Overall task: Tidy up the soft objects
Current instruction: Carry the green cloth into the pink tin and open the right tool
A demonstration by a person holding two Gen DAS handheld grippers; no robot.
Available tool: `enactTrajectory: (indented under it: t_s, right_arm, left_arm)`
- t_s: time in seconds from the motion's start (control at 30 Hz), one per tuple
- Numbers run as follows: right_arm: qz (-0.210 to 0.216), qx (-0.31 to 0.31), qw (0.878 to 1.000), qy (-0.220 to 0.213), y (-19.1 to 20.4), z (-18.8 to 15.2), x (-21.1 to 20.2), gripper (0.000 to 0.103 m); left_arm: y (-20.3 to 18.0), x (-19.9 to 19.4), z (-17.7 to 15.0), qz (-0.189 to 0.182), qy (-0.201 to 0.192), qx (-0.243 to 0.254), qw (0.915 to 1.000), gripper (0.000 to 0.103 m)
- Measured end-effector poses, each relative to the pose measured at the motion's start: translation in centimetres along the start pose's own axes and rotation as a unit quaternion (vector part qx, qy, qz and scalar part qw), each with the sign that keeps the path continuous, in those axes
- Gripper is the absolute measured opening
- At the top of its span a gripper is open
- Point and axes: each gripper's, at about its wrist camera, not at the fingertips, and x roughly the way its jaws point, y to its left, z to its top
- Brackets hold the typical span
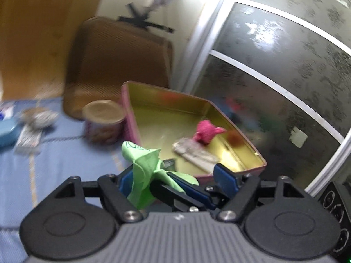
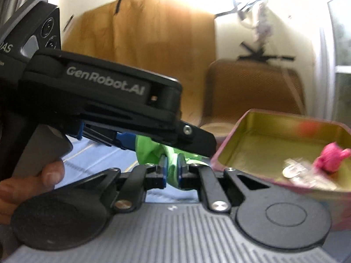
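Note:
A green cloth [image 1: 142, 171] hangs crumpled between both grippers, just in front of an open pink tin box [image 1: 129, 114] with a gold inside. My left gripper [image 1: 173, 176] is open, its blue pads [image 1: 223, 175] spread around the cloth and the other tool's tip. My right gripper [image 2: 172, 166] is shut on the green cloth [image 2: 149, 151]. The left tool's black body [image 2: 105, 94] crosses the right wrist view above it. In the box [image 2: 230, 138] lie a pink soft toy [image 1: 205, 131], a clear wrapper [image 1: 193, 151] and a brown pompom [image 1: 234, 137]. The toy shows in the right wrist view too [image 2: 330, 156].
A round can [image 1: 103, 120] stands left of the box on the blue cloth-covered surface [image 1: 54, 153]. A blue item and packets [image 1: 28, 127] lie at far left. A brown suitcase [image 1: 118, 65] stands behind. A patterned glass door [image 1: 285, 76] is to the right.

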Motion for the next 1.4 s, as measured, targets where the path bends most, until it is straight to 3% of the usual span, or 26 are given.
enactTrajectory:
  t_s: [0.47,0.8,0.93,0.97,1.03,1.07,1.4]
  right_arm:
    - [-0.107,0.017,0.991,-0.079,-5.9,0.6,-2.9,0.012]
    - [-0.17,0.023,0.983,-0.059,-8.9,-1.1,-2.3,0.012]
    - [-0.221,0.03,0.974,-0.04,-10.3,-1.9,-1.5,0.016]
    - [-0.232,0.034,0.971,-0.033,-10.7,-2.0,-1.3,0.023]
    - [-0.251,0.052,0.966,-0.029,-11.5,-2.2,-1.2,0.07]
    - [-0.256,0.063,0.964,-0.037,-11.7,-2.3,-1.6,0.075]
    - [-0.248,0.085,0.962,-0.079,-10.9,-0.6,-2.7,0.083]
  left_arm:
    - [-8.1,6.7,2.6,-0.03,0.013,0.093,0.9951,0.076]
    - [-9.3,11.0,2.6,-0.024,0.032,0.091,0.995,0.077]
    - [-9.1,11.2,2.5,-0.012,0.025,0.09,0.9955,0.082]
    - [-9.0,11.0,2.4,-0.008,0.021,0.091,0.9956,0.087]
    - [-9.0,10.5,2.4,0.001,0.008,0.097,0.9953,0.09]
    - [-8.9,10.2,2.3,0.004,0.003,0.099,0.9951,0.091]
    - [-6.5,5.2,2.4,0.032,-0.055,0.09,0.9939,0.098]
